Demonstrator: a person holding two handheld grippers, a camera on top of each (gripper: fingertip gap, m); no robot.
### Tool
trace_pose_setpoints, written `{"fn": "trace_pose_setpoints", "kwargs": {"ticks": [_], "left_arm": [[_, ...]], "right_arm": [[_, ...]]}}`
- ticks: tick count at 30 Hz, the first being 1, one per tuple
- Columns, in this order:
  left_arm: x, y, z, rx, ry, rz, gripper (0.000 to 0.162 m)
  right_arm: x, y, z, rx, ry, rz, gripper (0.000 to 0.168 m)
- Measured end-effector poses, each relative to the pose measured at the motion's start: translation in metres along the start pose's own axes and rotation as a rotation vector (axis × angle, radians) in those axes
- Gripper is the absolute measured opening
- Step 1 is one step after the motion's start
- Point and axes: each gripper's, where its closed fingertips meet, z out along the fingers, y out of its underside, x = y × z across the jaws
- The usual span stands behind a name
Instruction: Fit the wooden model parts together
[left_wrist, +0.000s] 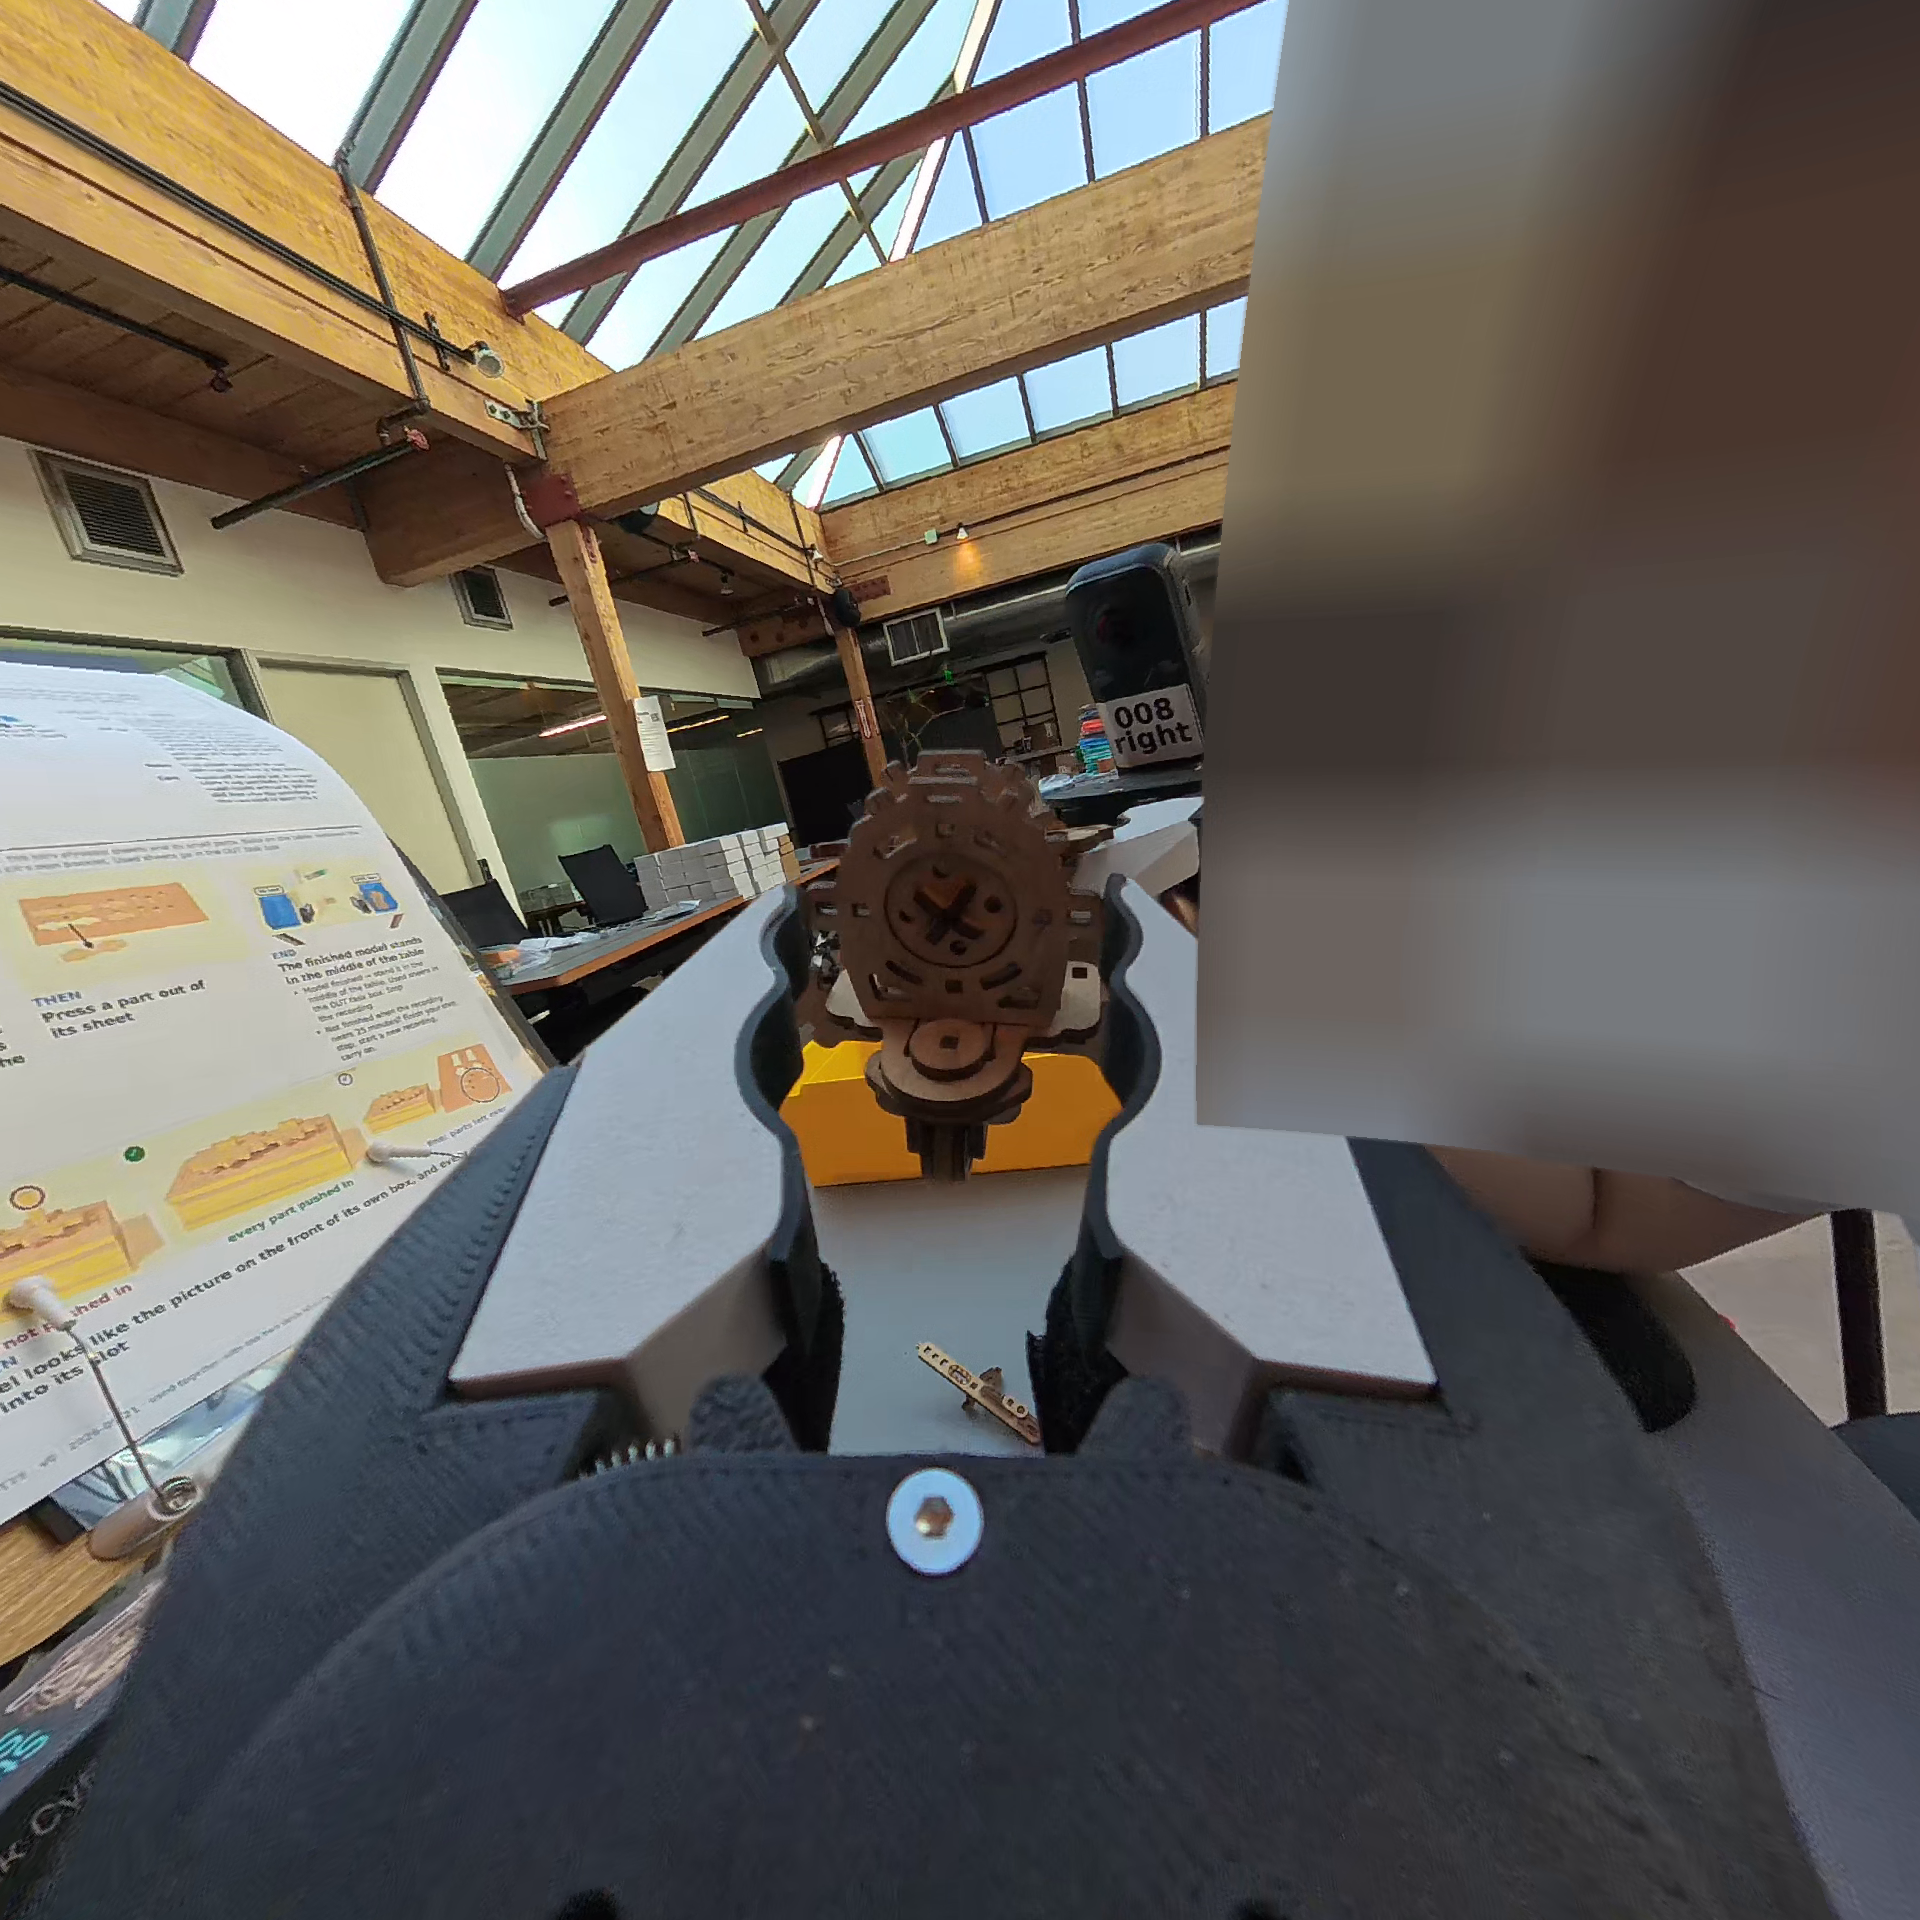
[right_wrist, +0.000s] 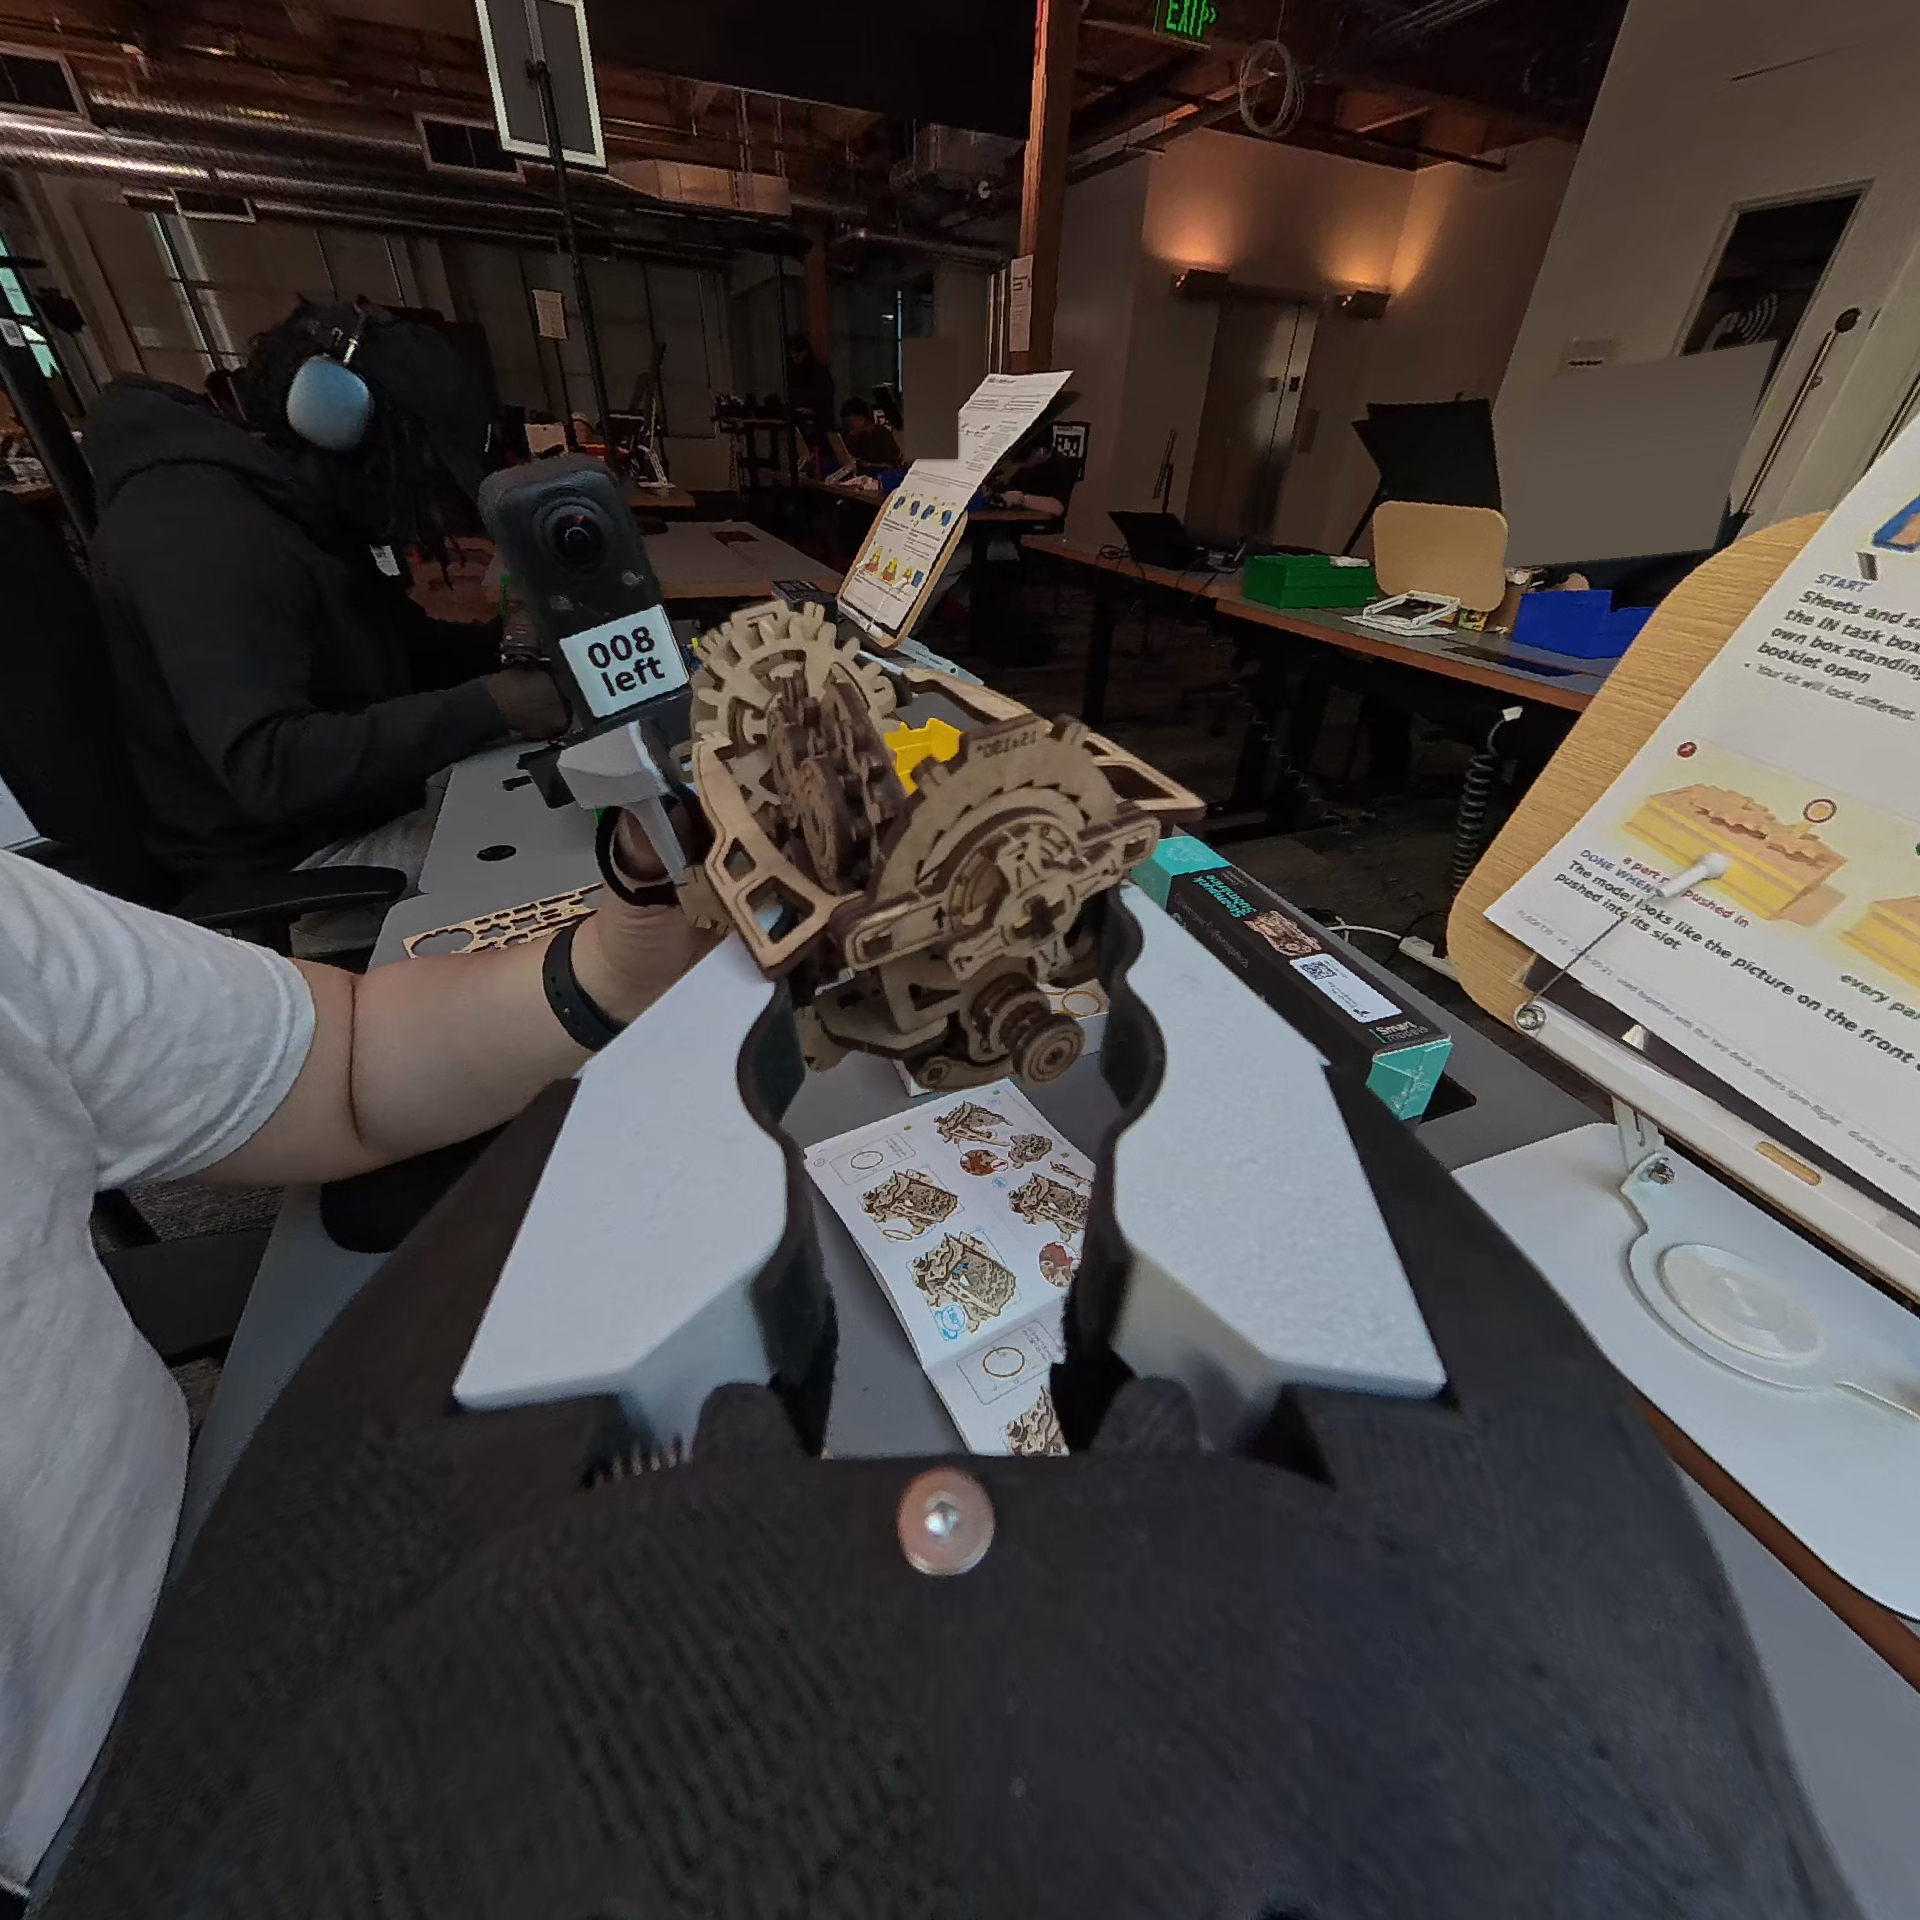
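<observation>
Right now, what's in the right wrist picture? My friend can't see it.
A wooden model full of gears is held up between both grippers' jaws, above a grey table. An open instruction booklet lies underneath, and a teal-ended box sits to the right.

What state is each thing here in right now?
Wooden model: partly built, held off the table.
Left gripper: closed on the model.
Right gripper: closed on the model.
Booklet: open, flat on table.
Teal box: lying on its side.
Small wooden piece: loose on table.

model (right_wrist: 914, 862): tan wood | block (left_wrist: 1039, 1122): yellow | box (right_wrist: 1309, 966): teal-black
</observation>
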Motion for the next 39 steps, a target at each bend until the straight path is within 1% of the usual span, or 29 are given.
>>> {"fn": "trace_pose_setpoints", "kwargs": {"ticks": [7,11,13,14,26,33,36,39], "left_arm": [[0.004,0.0,-0.001,-0.051,-0.003,0.095,0.054],[0.007,-0.002,-0.002,-0.065,-0.006,0.143,0.054],[0.007,-0.002,-0.002,-0.069,-0.014,0.158,0.054],[0.007,-0.003,-0.002,-0.071,-0.016,0.162,0.054],[0.015,-0.007,-0.001,-0.055,0.019,0.152,0.054],[0.015,-0.002,-0.001,-0.092,0.013,0.197,0.054],[0.013,0.0,-0.001,-0.116,0.007,0.215,0.054],[0.012,0.002,-0.001,-0.144,0.001,0.227,0.054]], "right_arm": [[-0.003,-0.001,0.0,0.006,-0.022,-0.043,0.055],[-0.006,-0.002,-0.001,0.009,-0.026,-0.1,0.055],[-0.008,-0.002,-0.002,0.009,-0.044,-0.095,0.055],[-0.011,-0.002,-0.002,0.011,-0.063,-0.091,0.055],[-0.015,-0.005,-0.003,0.006,-0.022,-0.241,0.056],[-0.015,-0.005,-0.005,-0.014,-0.009,-0.239,0.056],[-0.015,-0.003,-0.004,-0.036,-0.012,-0.206,0.056],[-0.014,-0.002,-0.004,-0.037,-0.011,-0.225,0.056]]}}
